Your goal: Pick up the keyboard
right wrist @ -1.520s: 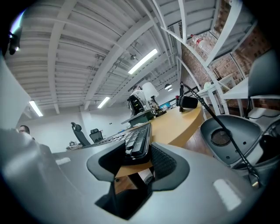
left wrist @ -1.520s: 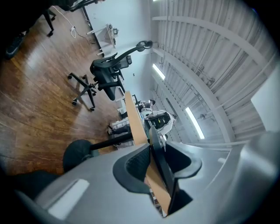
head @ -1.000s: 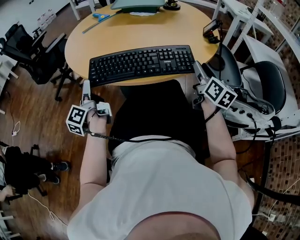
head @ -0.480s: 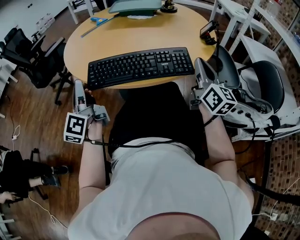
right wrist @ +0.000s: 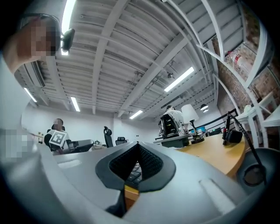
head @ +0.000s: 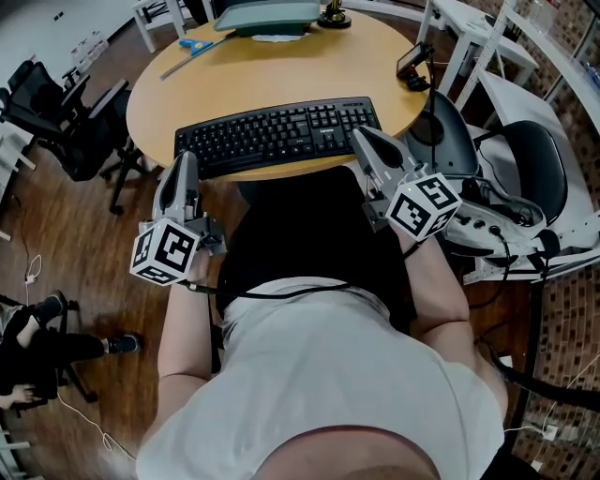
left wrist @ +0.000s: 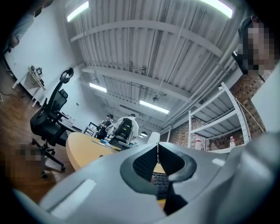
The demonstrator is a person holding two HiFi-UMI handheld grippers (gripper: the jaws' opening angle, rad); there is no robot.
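A black keyboard (head: 277, 136) lies along the near edge of the round wooden table (head: 281, 70). My left gripper (head: 184, 161) hovers just off the keyboard's left end, at the table's rim. Its jaws are closing and their tips meet with nothing between them. My right gripper (head: 360, 137) is shut and empty, its tip over the keyboard's near right corner. In the left gripper view the shut left gripper (left wrist: 157, 145) points above the table, with keyboard keys (left wrist: 161, 183) showing below the pads. Under the shut right gripper (right wrist: 138, 145) a strip of the keys (right wrist: 134, 173) shows.
Blue scissors (head: 197, 42), a teal monitor base (head: 267, 11) and a lamp foot (head: 333, 15) sit at the table's far side, a black device (head: 415, 62) at its right edge. Office chairs (head: 66, 103) stand left, another chair (head: 450, 122) right. A person's lap fills the near space.
Both grippers rose from beside the lap to the table's near edge, and both sets of jaws went from open to shut. The left gripper rolled, turning its marker cube.
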